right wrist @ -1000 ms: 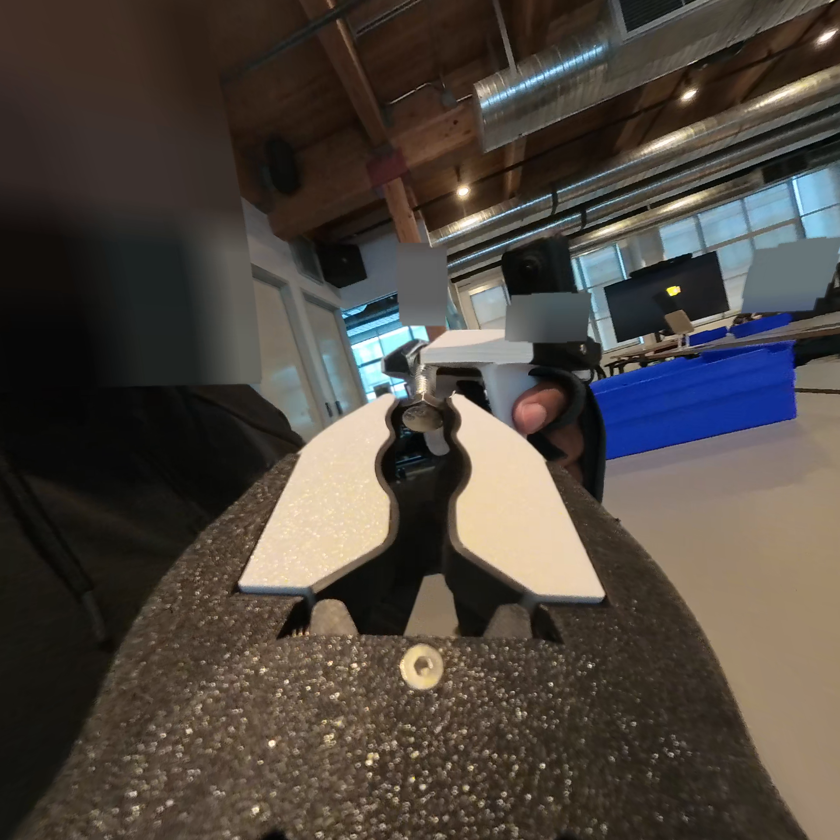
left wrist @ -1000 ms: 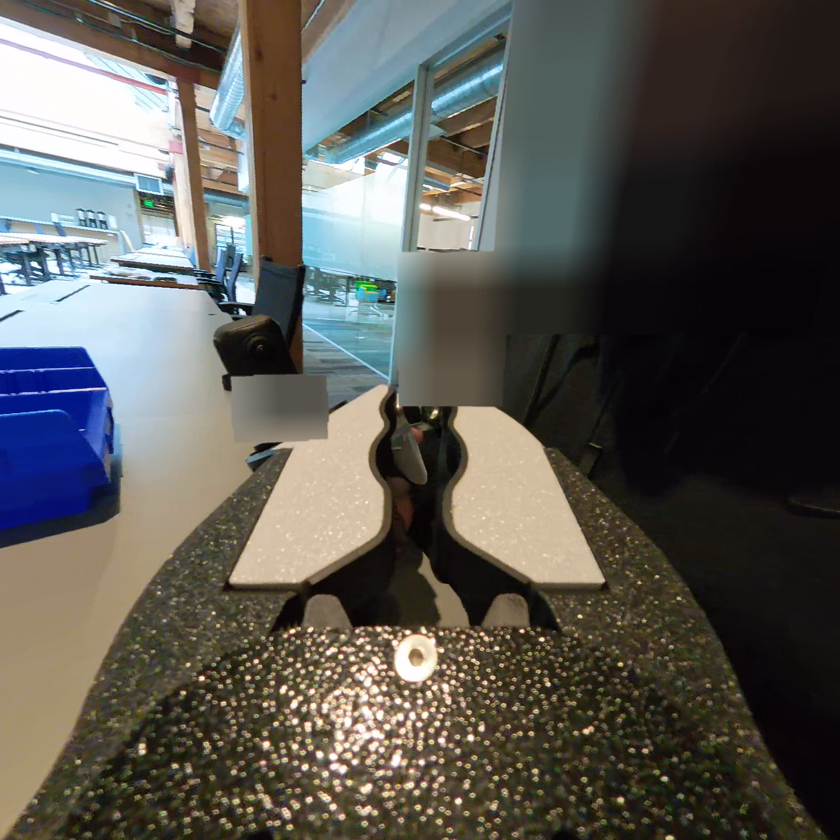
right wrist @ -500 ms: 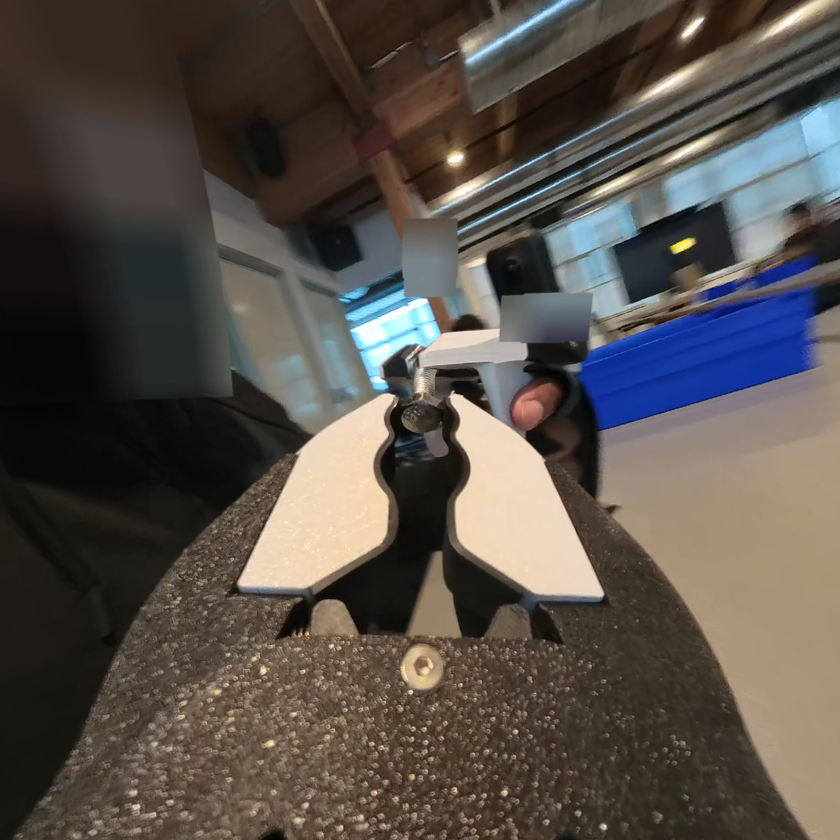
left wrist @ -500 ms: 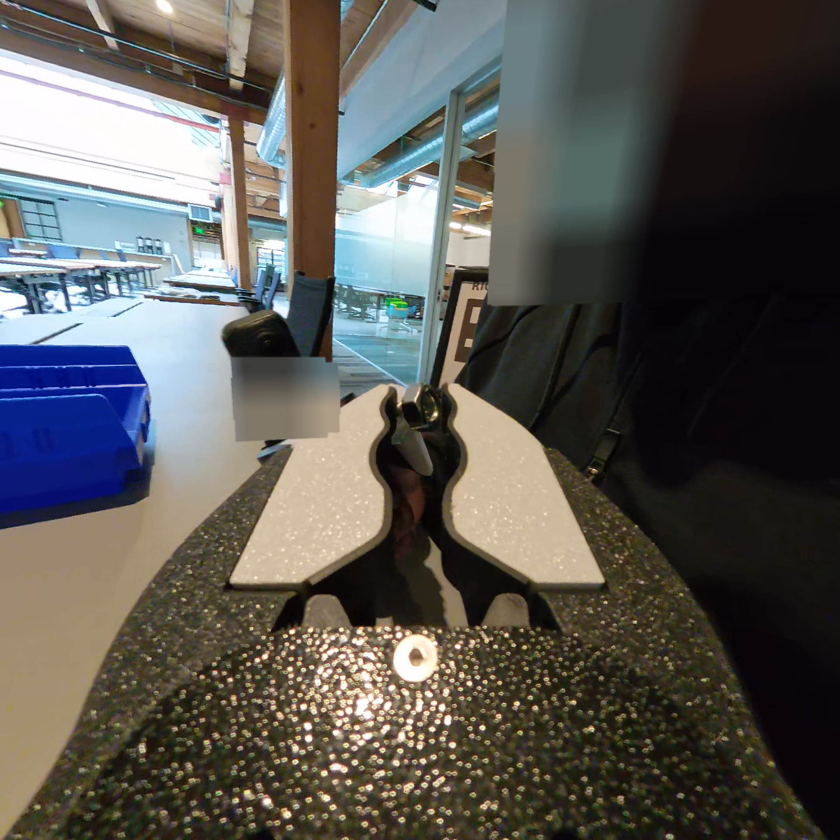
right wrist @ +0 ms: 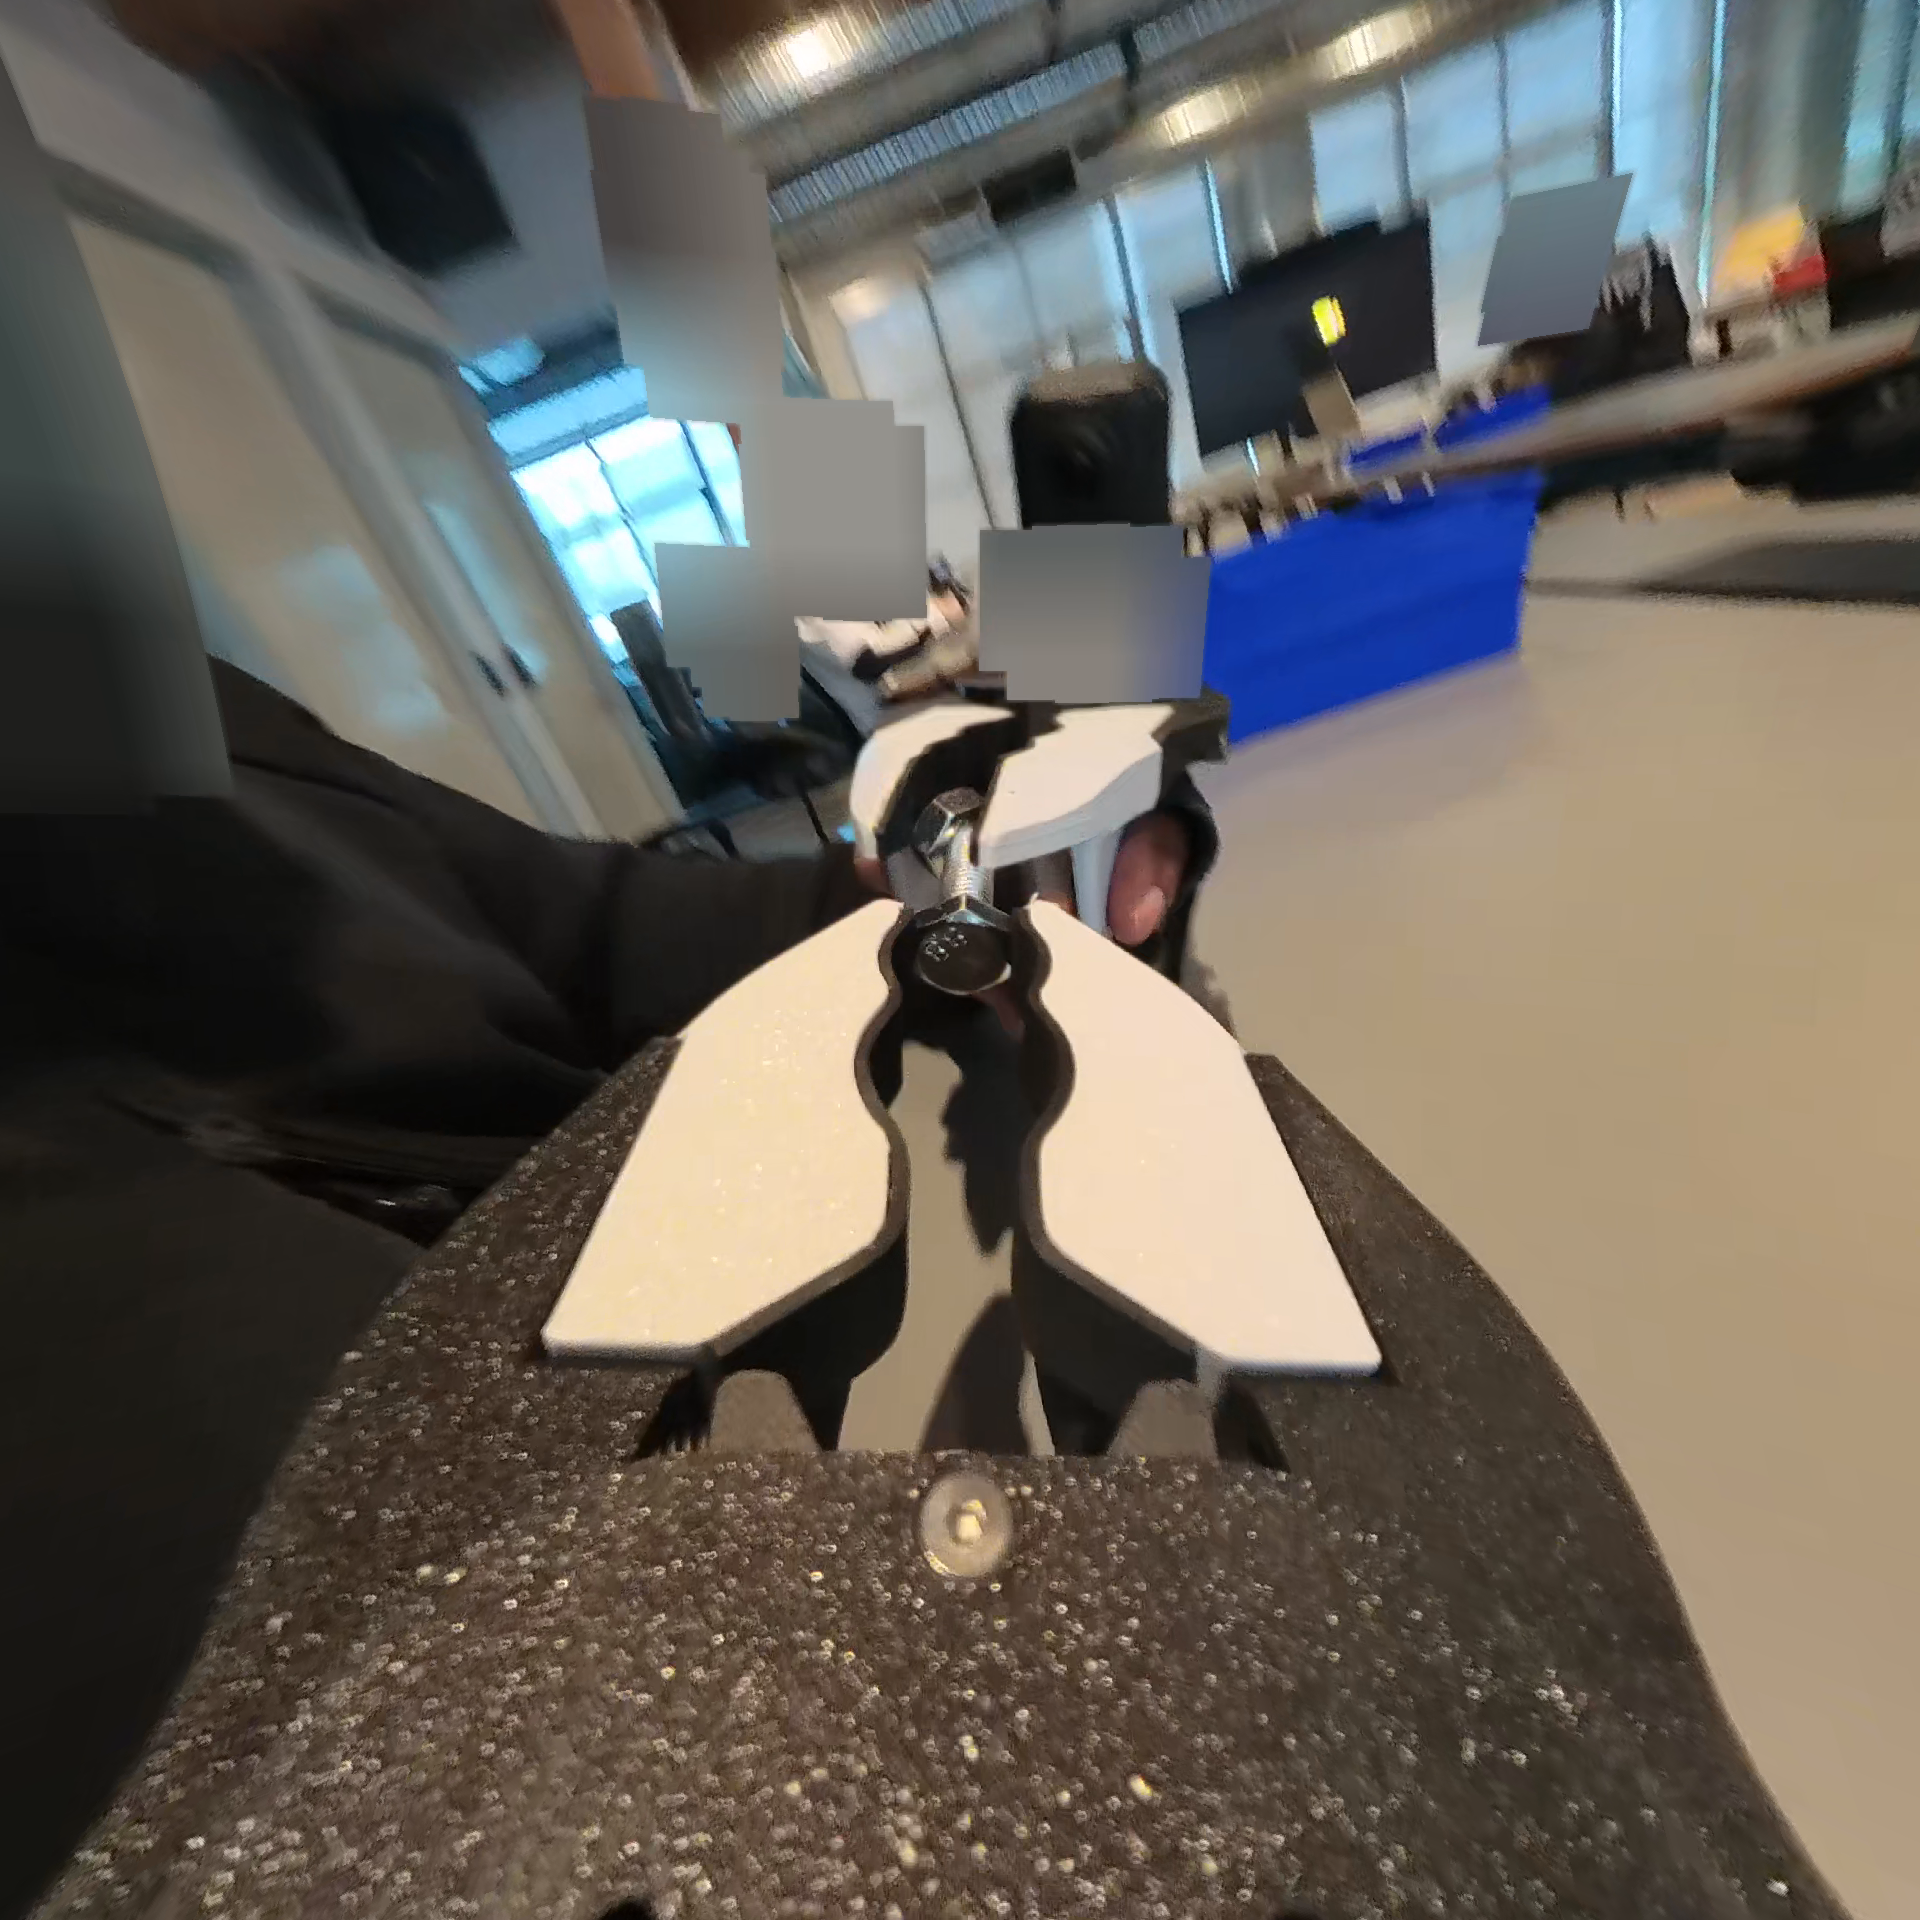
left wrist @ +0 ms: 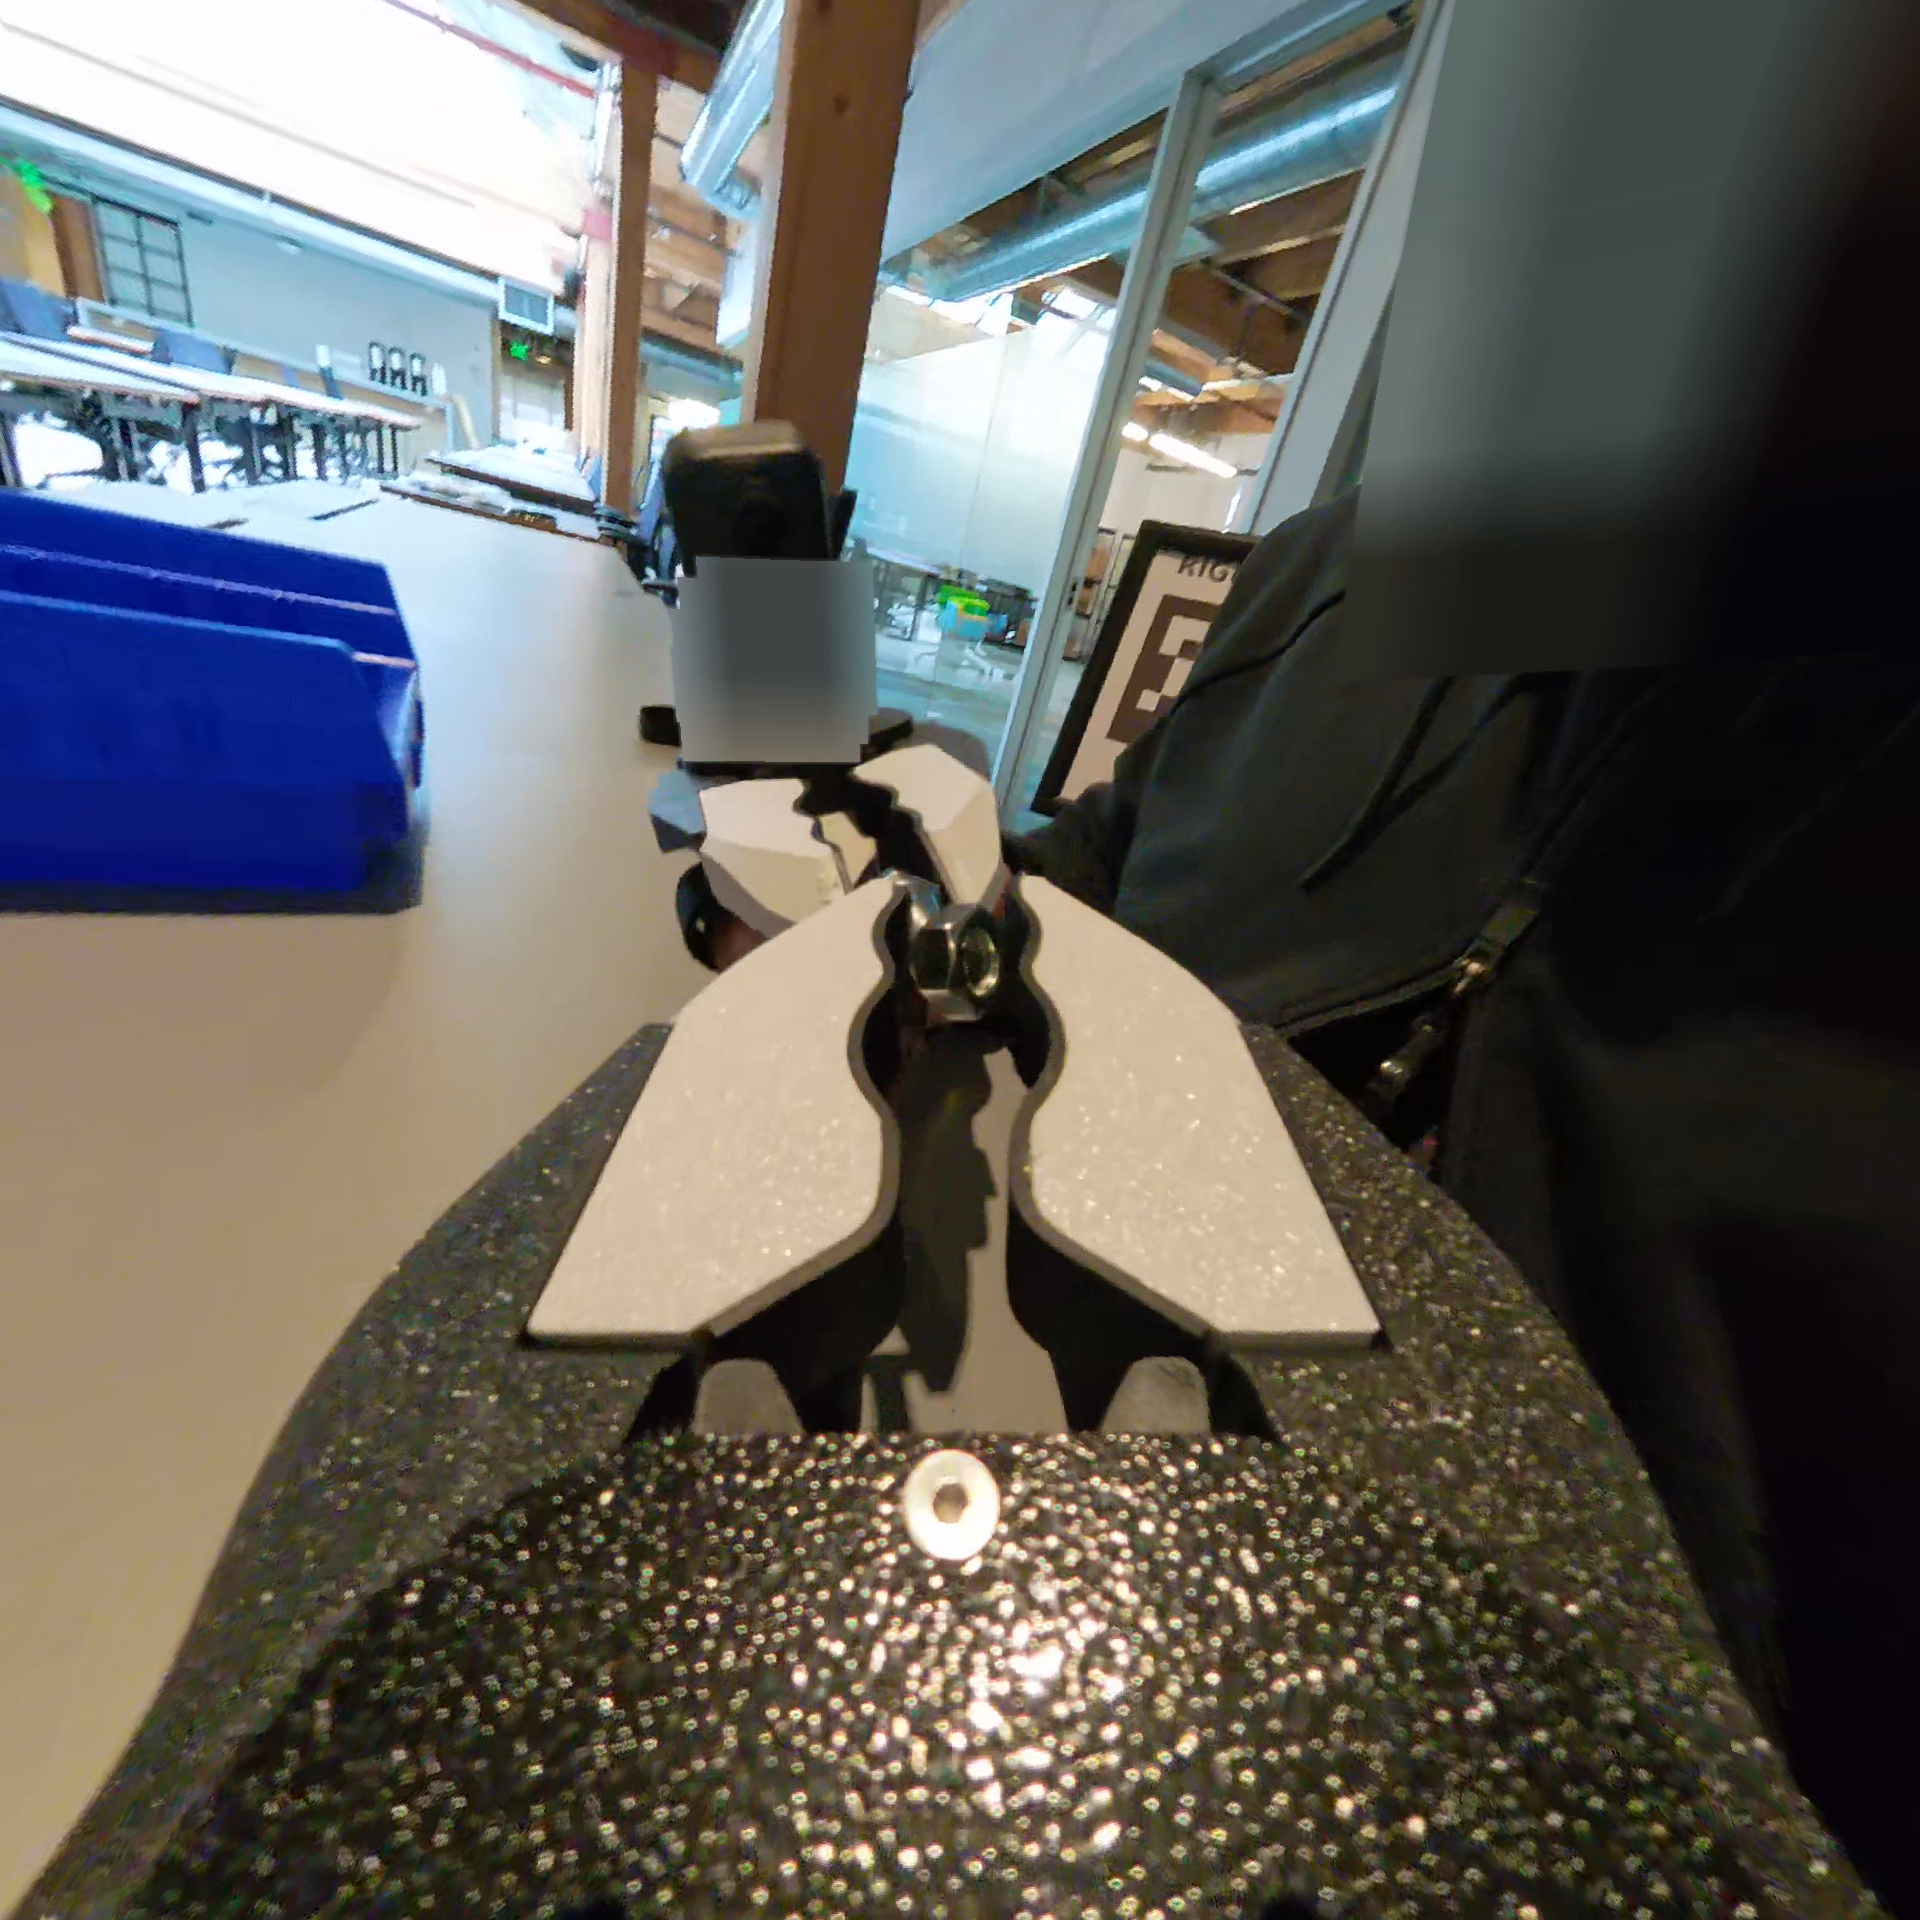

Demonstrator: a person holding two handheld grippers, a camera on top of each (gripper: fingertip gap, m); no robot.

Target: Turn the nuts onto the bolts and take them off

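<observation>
In the left wrist view my left gripper (left wrist: pixel 956 920) is shut on a silver hex nut (left wrist: pixel 958 956) at its fingertips. My right gripper (left wrist: pixel 883 831) faces it just beyond, tip to tip. In the right wrist view my right gripper (right wrist: pixel 961 930) is shut on the hex head of a silver bolt (right wrist: pixel 956 958). The threaded shaft (right wrist: pixel 964 881) runs forward and up into the nut (right wrist: pixel 943 821), which sits between the white fingers (right wrist: pixel 1070 790) of my left gripper. A hand (right wrist: pixel 1138 894) holds that gripper's handle. Both are held in the air above the table.
Blue bins (left wrist: pixel 197 727) stand on the grey table (left wrist: pixel 260 1143) to the left; they show at the back right in the right wrist view (right wrist: pixel 1371 592). The person's dark jacket (left wrist: pixel 1558 935) fills the near side. A framed marker board (left wrist: pixel 1153 665) stands behind. Only a small space, under 4 cm, lies between the two pairs of fingers.
Both grippers have tilted down and turned against each other. The right gripper has come into the left wrist view, facing the left one. Nut and bolt stay gripped.
</observation>
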